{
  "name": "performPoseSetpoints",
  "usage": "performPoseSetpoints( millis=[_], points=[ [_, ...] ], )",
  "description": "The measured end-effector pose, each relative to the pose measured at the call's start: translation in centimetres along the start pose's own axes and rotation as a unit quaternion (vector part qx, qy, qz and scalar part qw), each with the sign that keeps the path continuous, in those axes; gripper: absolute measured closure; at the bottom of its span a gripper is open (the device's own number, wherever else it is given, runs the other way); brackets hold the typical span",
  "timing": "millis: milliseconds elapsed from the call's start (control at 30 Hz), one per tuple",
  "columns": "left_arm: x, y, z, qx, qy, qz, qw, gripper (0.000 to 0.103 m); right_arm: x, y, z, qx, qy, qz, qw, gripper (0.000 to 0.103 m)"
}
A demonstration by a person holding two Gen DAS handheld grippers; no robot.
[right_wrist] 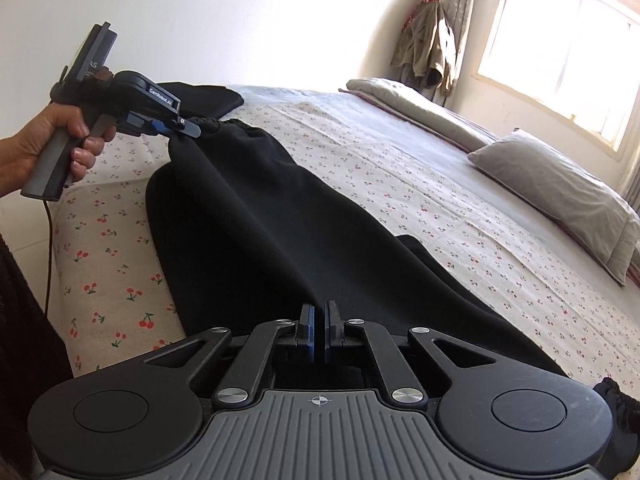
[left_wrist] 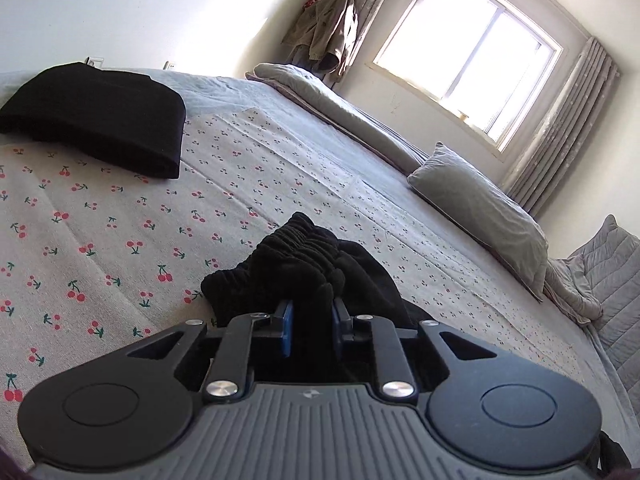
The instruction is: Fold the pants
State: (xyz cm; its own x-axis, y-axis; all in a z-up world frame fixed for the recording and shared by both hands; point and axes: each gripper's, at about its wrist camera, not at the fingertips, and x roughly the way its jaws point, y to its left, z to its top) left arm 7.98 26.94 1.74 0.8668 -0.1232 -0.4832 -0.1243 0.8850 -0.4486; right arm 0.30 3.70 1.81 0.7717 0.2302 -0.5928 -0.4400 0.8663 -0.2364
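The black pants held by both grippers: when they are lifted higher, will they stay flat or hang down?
The black pants will probably sag: the cloth already drapes in soft folds between the left gripper and the right gripper. The bunched waistband suggests stretchy fabric.

Black pants (right_wrist: 280, 216) stretched lengthwise over the cherry-print bed, gathered waistband lifted.

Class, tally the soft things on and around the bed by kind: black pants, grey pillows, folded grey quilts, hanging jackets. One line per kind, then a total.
Black pants: 2, held pair and folded pair
Grey pillows: 1
Folded grey quilts: 1
Hanging jackets: 1
Total: 5
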Motion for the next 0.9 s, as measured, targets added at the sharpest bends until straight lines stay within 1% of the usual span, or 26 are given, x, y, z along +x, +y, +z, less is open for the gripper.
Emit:
performPoseSetpoints(
  millis=[67,167,200,267,333,367,433,500,533,567,600,633,667,700,767,800,833,900],
  points=[
    [-0.4,-0.1,0.1,0.005,0.0,0.009,0.9999,0.084,0.0,0.5,0.0,-0.004,0.004,0.007,1.0,0.1],
    [-0.7,0.0,-0.2,0.013,0.013,0.039,0.9991,0.085,0.2,0.9,-0.1,-0.004,0.02,0.031,0.999,0.1],
    [-0.6,0.0,-0.3,0.021,0.029,0.059,0.9976,0.085,0.4,1.1,-0.2,-0.003,0.029,0.04,0.999,0.1],
    [0.2,0.1,-0.8,0.03,0.063,0.087,0.9937,0.087,1.0,1.4,-0.5,0.002,0.056,0.053,0.997,0.1],
    [1.1,0.6,-1.5,0.038,0.1,0.108,0.9884,0.087,1.9,1.6,-1.0,0.009,0.083,0.062,0.995,0.1],
    [1.4,0.6,-1.7,0.044,0.109,0.113,0.9866,0.087,2.5,1.7,-1.3,0.012,0.098,0.066,0.993,0.1],
    [1.7,0.4,-2.0,0.064,0.118,0.122,0.9833,0.087,3.5,2.1,-2.1,0.014,0.121,0.07,0.99,0.1],
    [1.6,0.0,-2.2,0.084,0.118,0.129,0.981,0.085,3.9,2.5,-2.4,0.008,0.125,0.065,0.99,0.1],
    [1.5,0.0,-2.2,0.085,0.114,0.13,0.9813,0.084,3.8,2.4,-2.4,0.01,0.127,0.065,0.99,0.099],
    [1.3,-0.2,-2.2,0.086,0.103,0.13,0.9823,0.079,3.7,2.2,-2.2,0.017,0.128,0.068,0.989,0.097],
    [0.9,-0.4,-2.1,0.089,0.091,0.133,0.9829,0.071,3.5,1.7,-2.1,0.033,0.126,0.073,0.989,0.095],
    [0.4,-0.7,-2.0,0.097,0.076,0.135,0.9831,0.067,3.3,1.2,-1.9,0.047,0.128,0.078,0.988,0.093],
    [0.0,-1.0,-1.9,0.105,0.063,0.135,0.9832,0.059,3.0,0.6,-1.7,0.06,0.13,0.082,0.986,0.084],
    [-0.6,-1.6,-1.8,0.118,0.045,0.136,0.9826,0.048,2.6,0.1,-1.6,0.071,0.127,0.083,0.986,0.077],
    [-1.5,-2.5,-1.7,0.136,0.016,0.135,0.9813,0.035,1.4,-1.4,-1.3,0.095,0.11,0.073,0.987,0.048],
    [-2.0,-3.2,-1.7,0.144,0.003,0.125,0.9816,0.031,0.7,-2.2,-1.1,0.107,0.101,0.063,0.987,0.044],
    [-2.2,-3.6,-1.7,0.147,-0.003,0.114,0.9826,0.029,0.3,-3.0,-1.1,0.117,0.096,0.053,0.987,0.043],
    [-2.3,-4.8,-1.7,0.147,-0.006,0.082,0.9858,0.019,-0.4,-4.8,-1.0,0.142,0.089,0.023,0.986,0.042]
  ],
)
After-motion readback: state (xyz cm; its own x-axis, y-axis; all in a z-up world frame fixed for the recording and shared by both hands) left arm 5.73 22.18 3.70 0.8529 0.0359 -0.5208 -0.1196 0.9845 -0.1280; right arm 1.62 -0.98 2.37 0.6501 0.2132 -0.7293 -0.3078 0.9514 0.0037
